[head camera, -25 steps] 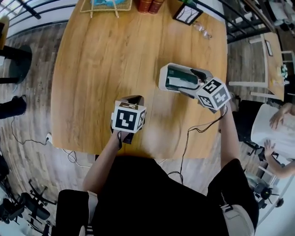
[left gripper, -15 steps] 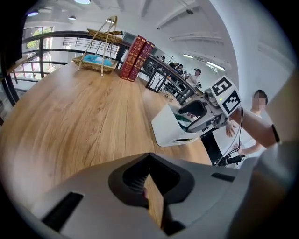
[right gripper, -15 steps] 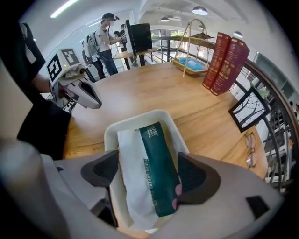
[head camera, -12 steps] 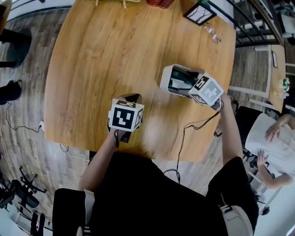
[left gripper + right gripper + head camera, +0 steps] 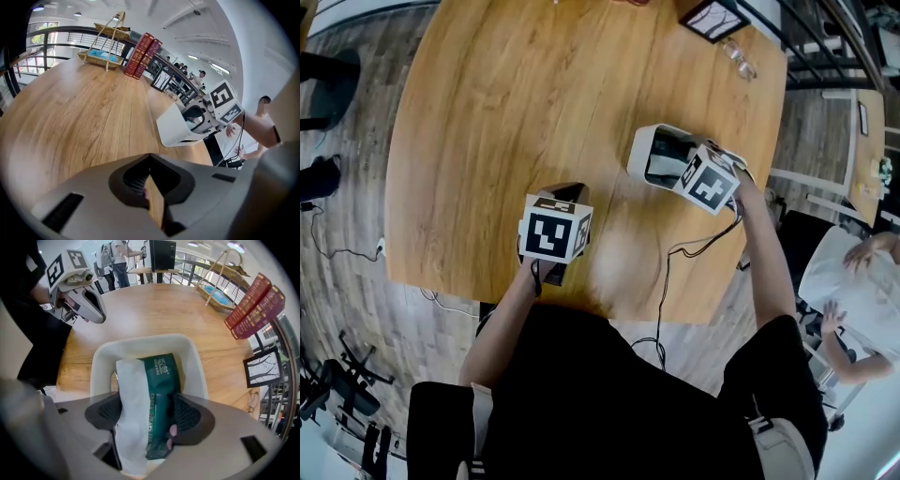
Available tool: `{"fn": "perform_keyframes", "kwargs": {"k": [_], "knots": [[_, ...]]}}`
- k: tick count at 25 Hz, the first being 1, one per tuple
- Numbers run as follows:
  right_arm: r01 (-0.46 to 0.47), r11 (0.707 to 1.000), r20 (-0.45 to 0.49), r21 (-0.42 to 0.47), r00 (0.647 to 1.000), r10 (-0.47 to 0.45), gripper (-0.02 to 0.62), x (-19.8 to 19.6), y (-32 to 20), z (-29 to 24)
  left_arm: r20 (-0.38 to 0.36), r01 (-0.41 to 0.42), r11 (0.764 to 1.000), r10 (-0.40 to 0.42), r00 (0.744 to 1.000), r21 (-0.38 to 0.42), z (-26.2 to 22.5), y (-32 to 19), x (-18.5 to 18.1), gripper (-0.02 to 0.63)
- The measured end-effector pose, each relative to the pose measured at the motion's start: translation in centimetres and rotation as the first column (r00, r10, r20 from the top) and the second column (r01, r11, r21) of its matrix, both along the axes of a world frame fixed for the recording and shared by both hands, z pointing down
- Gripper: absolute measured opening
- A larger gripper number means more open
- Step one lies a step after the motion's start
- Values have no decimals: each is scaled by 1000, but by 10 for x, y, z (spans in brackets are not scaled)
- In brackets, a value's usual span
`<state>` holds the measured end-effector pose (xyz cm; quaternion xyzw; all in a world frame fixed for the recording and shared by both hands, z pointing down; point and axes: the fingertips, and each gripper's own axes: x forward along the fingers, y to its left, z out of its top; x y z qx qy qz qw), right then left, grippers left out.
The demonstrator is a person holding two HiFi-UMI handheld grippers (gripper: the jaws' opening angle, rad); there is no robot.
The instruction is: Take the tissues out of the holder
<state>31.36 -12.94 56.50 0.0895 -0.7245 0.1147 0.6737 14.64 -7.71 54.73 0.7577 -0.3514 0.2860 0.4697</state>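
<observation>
A white holder [image 5: 637, 150] stands on the wooden table [image 5: 506, 112], near its right edge. My right gripper [image 5: 668, 167] points straight down into it. In the right gripper view a green-and-white tissue pack [image 5: 159, 380] stands in the holder [image 5: 140, 341], and the right gripper [image 5: 147, 416] has just been closing, its pads pressing on both sides of the pack. My left gripper [image 5: 568, 194] hovers low over the table near the front edge, shut with nothing in it. The left gripper view shows that gripper [image 5: 151, 187] and the holder [image 5: 176, 129] off to the right.
Two red books [image 5: 143, 54] and a wire basket [image 5: 105, 44] stand at the table's far side. A picture frame [image 5: 712, 17] and glasses [image 5: 739, 52] lie at the back right. A cable [image 5: 675, 272] trails off the front edge. A seated person [image 5: 862, 281] is on the right.
My right gripper has sunk into the holder and rolled, and its jaws have come in around the tissue pack. The left gripper has dropped slightly.
</observation>
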Motion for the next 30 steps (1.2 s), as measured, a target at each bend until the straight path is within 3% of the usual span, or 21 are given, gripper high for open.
{"fn": "perform_keyframes", "kwargs": {"k": [5, 9, 13, 30], "knots": [[1, 1000, 9, -4, 1000, -1, 322, 1, 0, 2, 13, 4, 1000, -4, 1000, -11, 5, 4, -2, 11], [20, 1000, 23, 21, 1000, -20, 253, 2, 2, -7, 23, 1, 1000, -1, 1000, -13, 5, 6, -4, 11], [33, 998, 41, 45, 999, -35, 228, 5, 4, -16, 32, 1, 1000, 0, 999, -15, 7, 6, -7, 11], [-16, 983, 109, 184, 994, -5, 218, 2, 7, -67, 38, -26, 1000, 26, 999, 0, 7, 11, -14, 11]]}}
